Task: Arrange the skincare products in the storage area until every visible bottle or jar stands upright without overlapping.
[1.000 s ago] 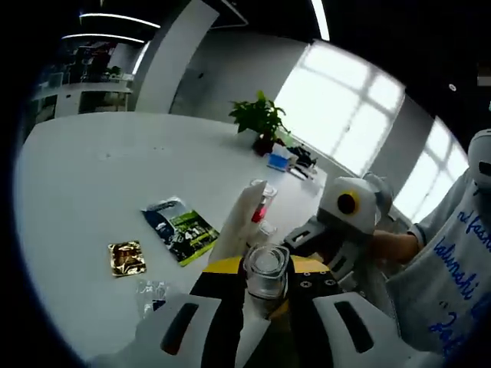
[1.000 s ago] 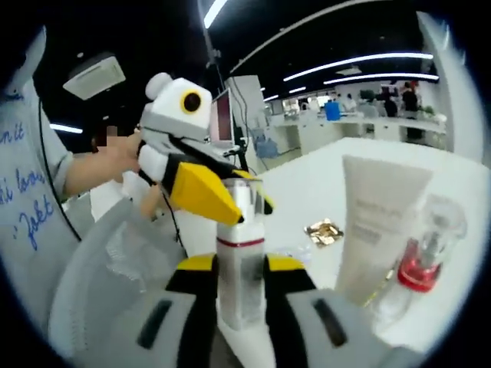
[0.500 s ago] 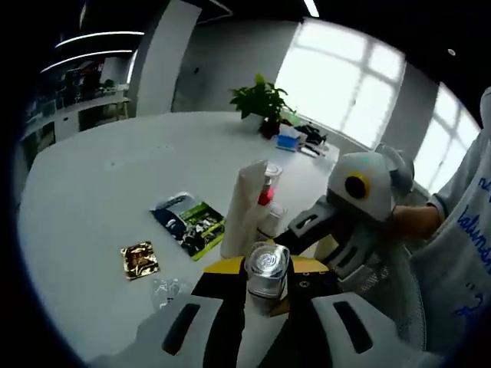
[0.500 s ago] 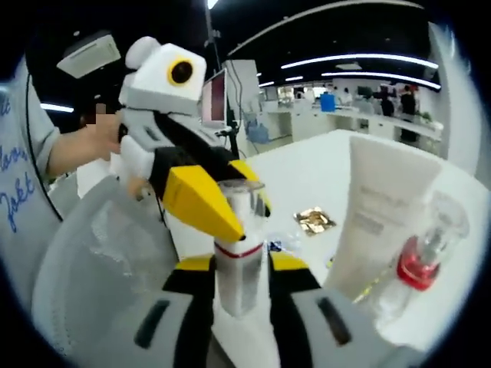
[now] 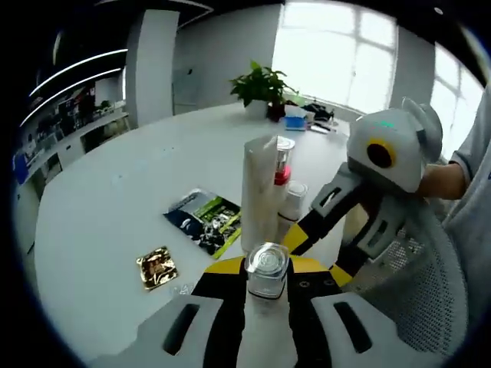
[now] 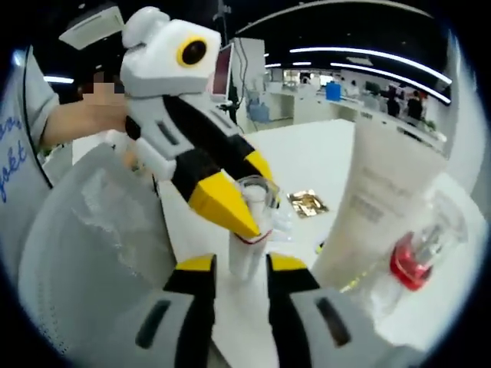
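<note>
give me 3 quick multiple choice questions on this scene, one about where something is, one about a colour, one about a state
1. Where does the gold sachet lie?
A. flat on the white table, beside the green and black packet
B. inside a drawer
C. on top of the white tube

2. What colour is the band on the clear bottle next to the white tube?
A. blue
B. red
C. green

3. How is the square clear bottle held?
A. lying loose on the table
B. upright, between the jaws of the left gripper
C. hanging from a hook

Answers: 1 A, the left gripper view shows the sachet on the tabletop near the packet. 2 B, the right gripper view shows a red collar under its clear cap. 3 B, the left gripper's yellow-tipped jaws close on both its sides.
</note>
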Demonstrator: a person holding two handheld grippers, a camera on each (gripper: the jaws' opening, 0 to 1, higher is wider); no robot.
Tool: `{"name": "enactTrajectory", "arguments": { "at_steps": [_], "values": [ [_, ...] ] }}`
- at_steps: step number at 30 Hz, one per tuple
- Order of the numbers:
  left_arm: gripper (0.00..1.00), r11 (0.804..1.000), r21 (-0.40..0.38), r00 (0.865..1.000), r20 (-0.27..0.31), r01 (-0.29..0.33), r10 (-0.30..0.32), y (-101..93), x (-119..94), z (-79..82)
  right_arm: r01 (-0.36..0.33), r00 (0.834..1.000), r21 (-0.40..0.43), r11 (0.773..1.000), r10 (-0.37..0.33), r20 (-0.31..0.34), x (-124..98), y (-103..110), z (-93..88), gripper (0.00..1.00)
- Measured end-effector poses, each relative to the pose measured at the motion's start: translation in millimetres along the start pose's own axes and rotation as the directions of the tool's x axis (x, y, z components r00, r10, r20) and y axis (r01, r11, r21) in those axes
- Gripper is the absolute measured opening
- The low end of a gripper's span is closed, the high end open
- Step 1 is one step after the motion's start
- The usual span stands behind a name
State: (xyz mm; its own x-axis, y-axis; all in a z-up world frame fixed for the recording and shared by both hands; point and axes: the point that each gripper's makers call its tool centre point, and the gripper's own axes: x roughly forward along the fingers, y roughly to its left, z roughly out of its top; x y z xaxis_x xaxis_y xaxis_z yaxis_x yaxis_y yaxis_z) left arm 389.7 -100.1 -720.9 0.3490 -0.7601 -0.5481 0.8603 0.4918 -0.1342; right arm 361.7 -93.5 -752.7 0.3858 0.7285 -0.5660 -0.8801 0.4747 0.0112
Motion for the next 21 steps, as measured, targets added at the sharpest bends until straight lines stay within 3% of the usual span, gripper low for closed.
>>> {"name": "enactTrajectory", "arguments": {
  "at_steps": [13, 17, 21],
  "values": [
    [0.16, 0.999, 0.032, 0.999, 0.035, 0.010, -0.011, 4.7, 10.0, -3.2, 0.004, 0.999, 0.008, 1.000, -0.004, -0.036, -10.0, 0.9, -14.7, 0.25],
    [0.17, 0.994, 0.103, 0.999, 0.038, 0.033, -0.037, -1.5, 10.5, -3.2, 0.004, 0.998, -0.004, 1.000, -0.004, -0.060, -16.5, 3.6, -23.5, 0.25],
    [0.17, 0.993, 0.112, 0.998, 0.044, 0.043, -0.048, -3.9, 11.4, -3.3, 0.000, 0.997, -0.005, 1.000, 0.000, -0.079, -21.9, 4.8, -31.2, 0.25]
  ]
}}
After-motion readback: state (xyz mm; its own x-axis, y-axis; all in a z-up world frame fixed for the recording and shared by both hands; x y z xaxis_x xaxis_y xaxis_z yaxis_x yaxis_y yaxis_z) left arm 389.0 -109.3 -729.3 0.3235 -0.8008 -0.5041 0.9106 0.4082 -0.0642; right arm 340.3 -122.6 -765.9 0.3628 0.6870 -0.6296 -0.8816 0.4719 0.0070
